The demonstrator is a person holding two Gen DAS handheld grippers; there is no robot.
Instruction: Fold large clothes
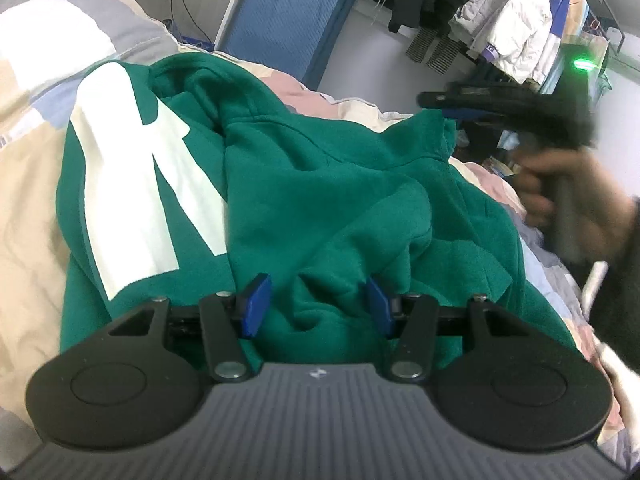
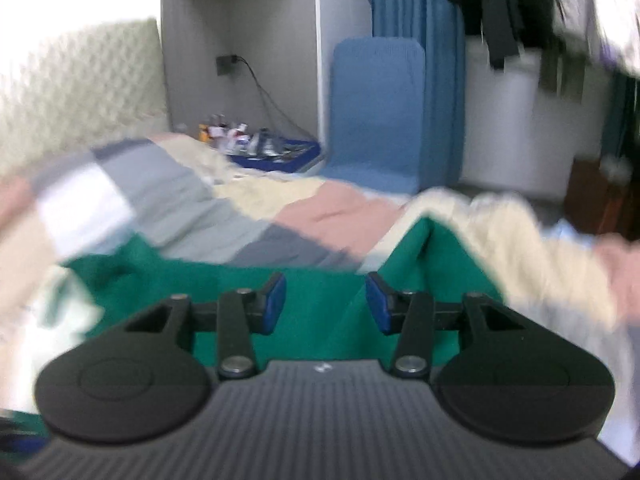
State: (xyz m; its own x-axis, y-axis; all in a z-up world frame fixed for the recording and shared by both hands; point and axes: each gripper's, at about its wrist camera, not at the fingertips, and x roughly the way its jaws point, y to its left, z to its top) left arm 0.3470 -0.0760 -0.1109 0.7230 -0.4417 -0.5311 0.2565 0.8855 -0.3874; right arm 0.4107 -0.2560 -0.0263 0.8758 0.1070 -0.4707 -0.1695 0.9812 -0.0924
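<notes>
Fingers of your left gripper (image 1: 316, 304) stand apart, blue pads (image 1: 256, 305) on either side of a ridge of green cloth, and nothing is pinched between them; the fabric lies under and just ahead of the tips, though you cannot tell whether the pads brush it. That cloth is the green sweatshirt (image 1: 320, 200), bunched in loose folds on the patchwork quilt (image 1: 32, 184), its large white print (image 1: 132, 184) facing up on the left side and a sleeve or hem trailing towards the quilt's right edge. Your right gripper (image 2: 326, 300) is also spread, its blue pads (image 2: 276, 300) clear of anything, hanging over the near green edge of the same garment; a peak of green cloth rises just beyond the right finger, against the cream and pink squares of the quilt. From the left wrist view you see that gripper as a blurred black shape, with your right hand (image 1: 560, 192) around its handle, out past the garment's right side. Beyond the bed stands a blue padded chair (image 2: 376, 112), with a blue tray of small items (image 2: 272, 152) beside it by the grey wall, and coats hang on a rack (image 1: 512, 20) at the far right.
</notes>
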